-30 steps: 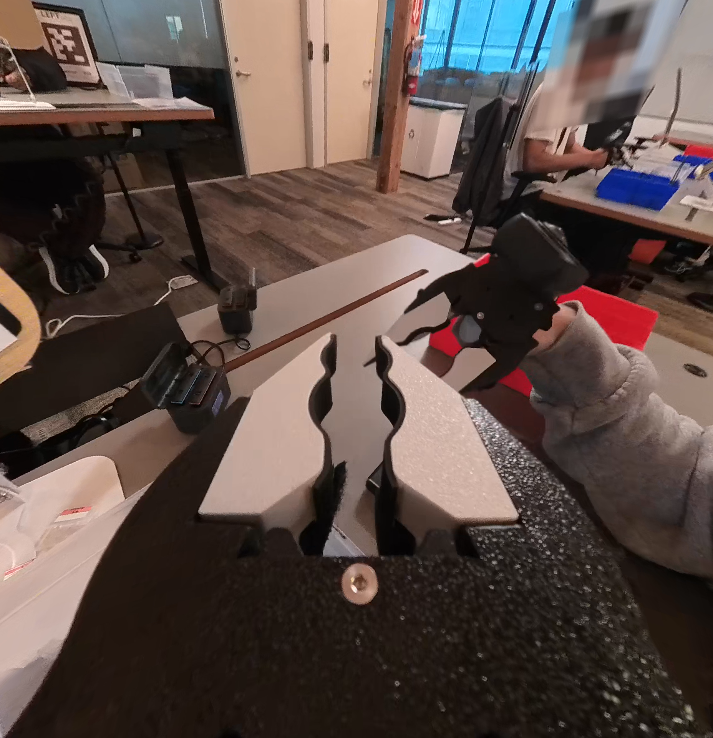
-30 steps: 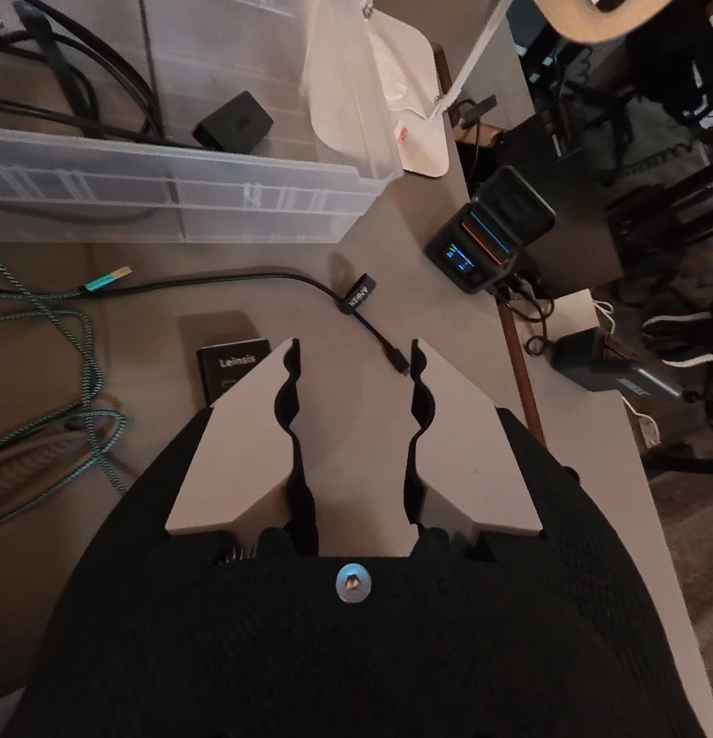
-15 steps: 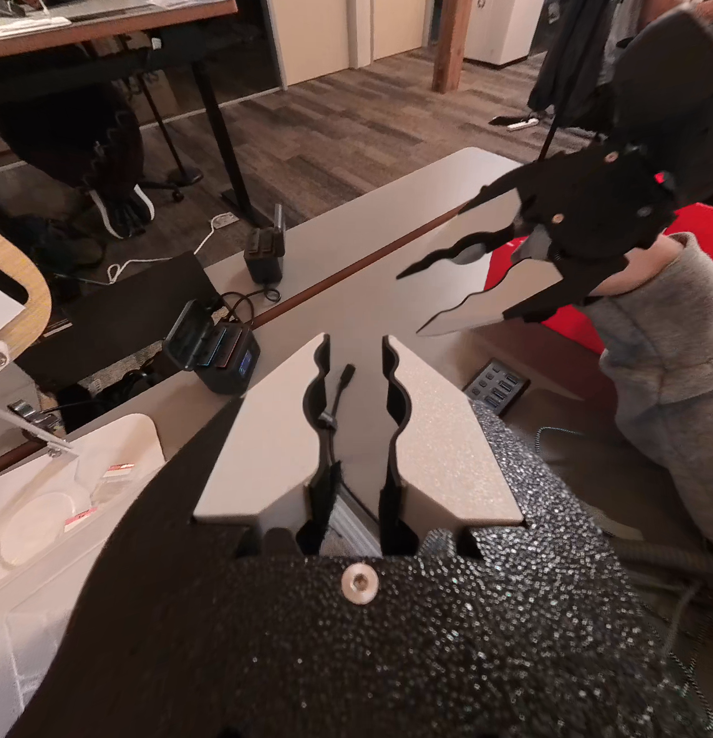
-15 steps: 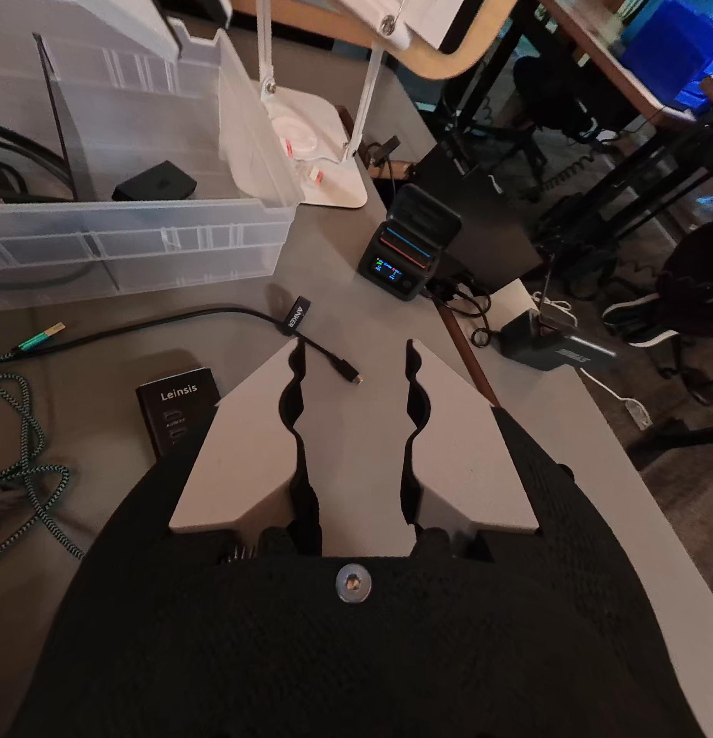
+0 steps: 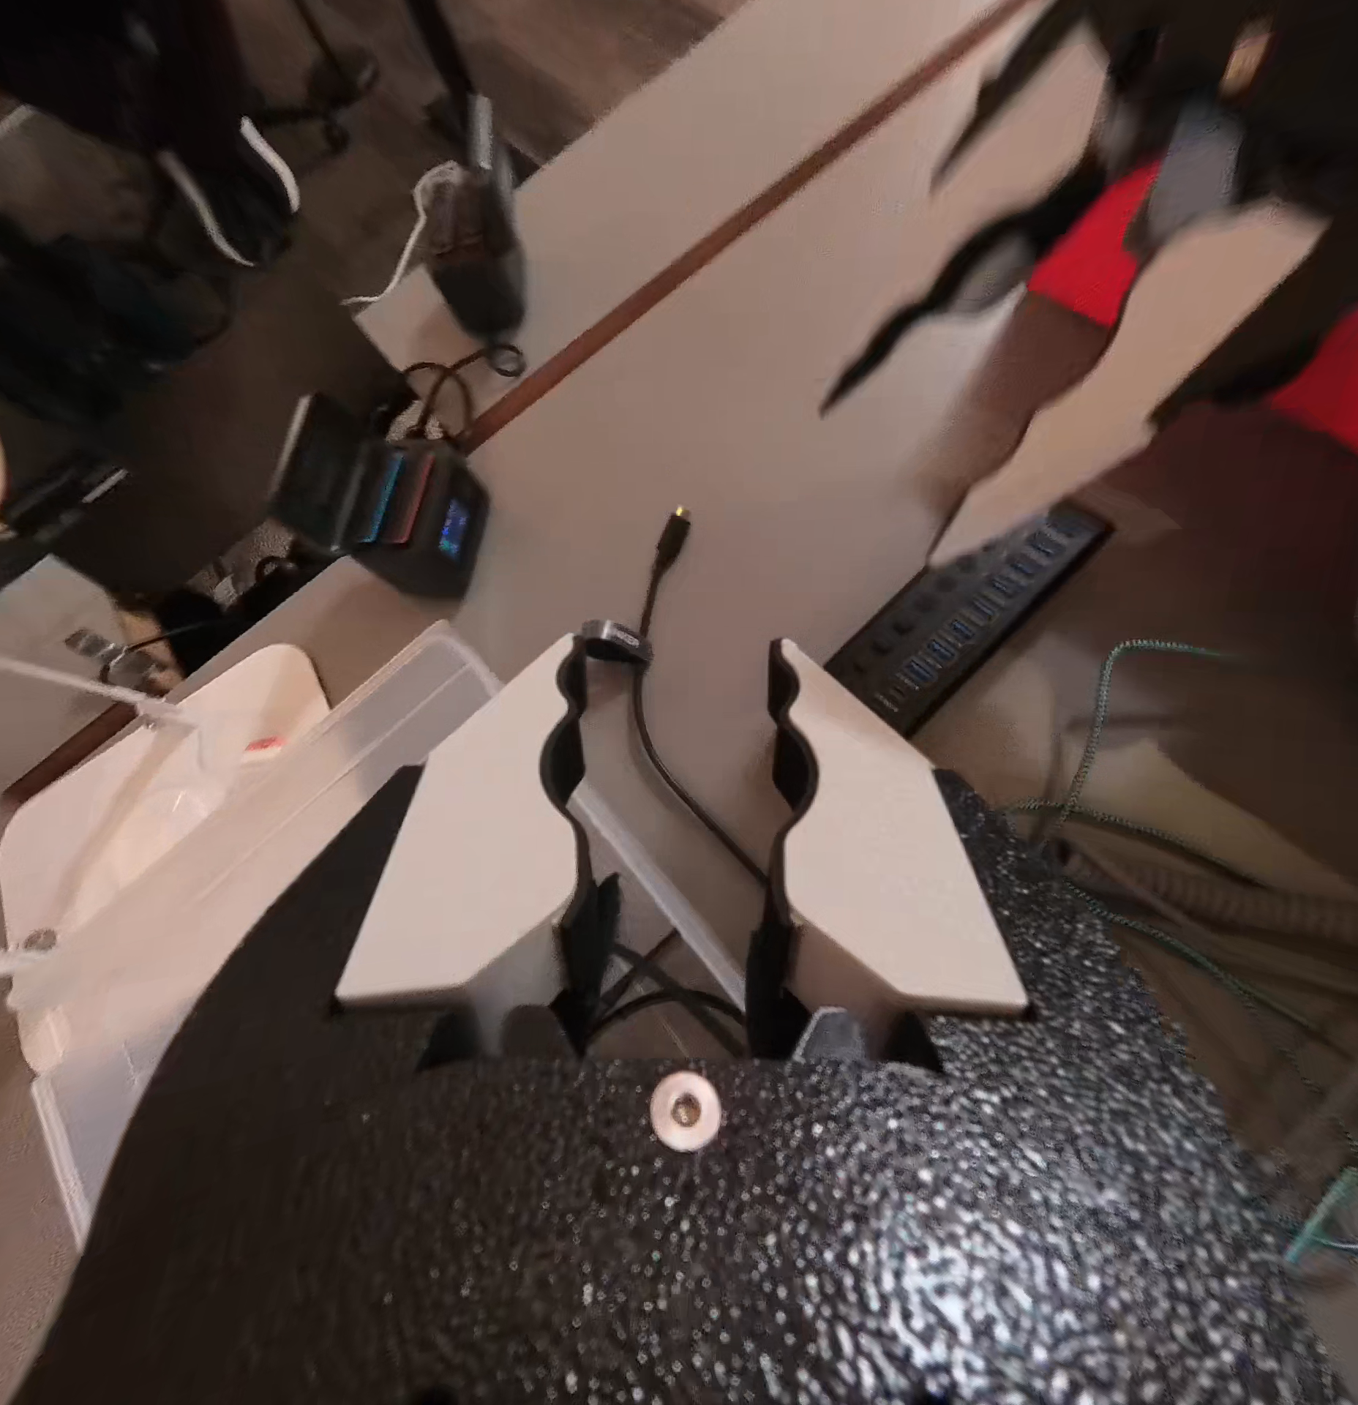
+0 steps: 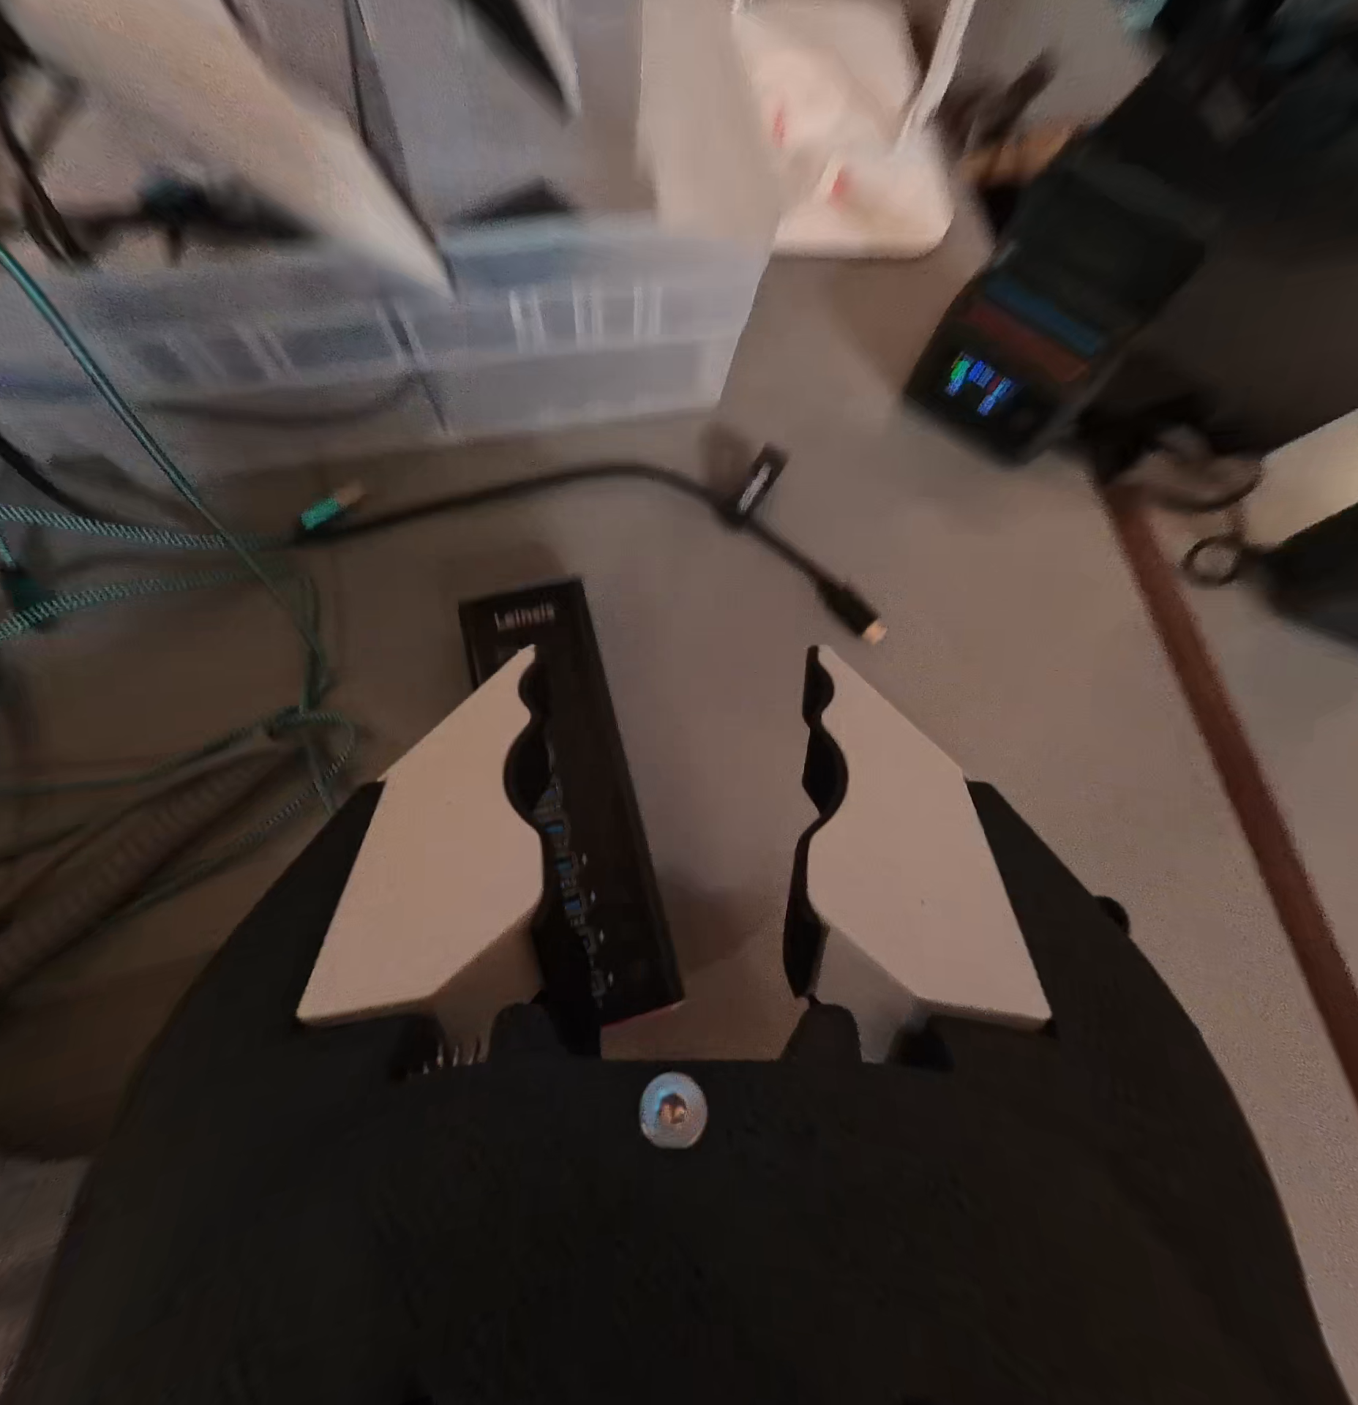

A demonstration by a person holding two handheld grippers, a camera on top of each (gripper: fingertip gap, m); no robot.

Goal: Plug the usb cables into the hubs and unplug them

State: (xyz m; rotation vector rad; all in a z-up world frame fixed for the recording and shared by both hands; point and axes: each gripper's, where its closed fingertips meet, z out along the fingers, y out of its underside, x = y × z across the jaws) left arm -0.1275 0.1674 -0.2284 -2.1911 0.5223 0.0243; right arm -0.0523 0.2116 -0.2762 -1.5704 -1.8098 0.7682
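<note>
My left gripper (image 5: 676,654) is open above the table (image 5: 775,380). A thin black USB cable (image 5: 653,730) runs between its fingers without being gripped, and its plug (image 5: 674,526) lies just past the tips. A long black hub (image 5: 980,608) with blue ports lies to the right. My right gripper (image 6: 670,654) is open and empty, and the hub (image 6: 585,798) shows between its fingers, close to the left one. The black cable's plug (image 6: 866,627) lies ahead to the right. A green braided cable (image 6: 281,601) lies at the left. The right gripper (image 5: 1041,266) also shows blurred at the left wrist view's upper right.
A clear plastic bin (image 6: 509,342) with cables stands behind the hub and also shows in the left wrist view (image 5: 319,760). A black charger box with a lit screen (image 5: 402,524) sits near the table's far edge, and the right wrist view shows it too (image 6: 1041,365). Both views are motion-blurred.
Both grippers have tilted down toward the table and opened wider. The left one now straddles the black cable. The right one has pulled back, so the hub now shows between its fingers.
</note>
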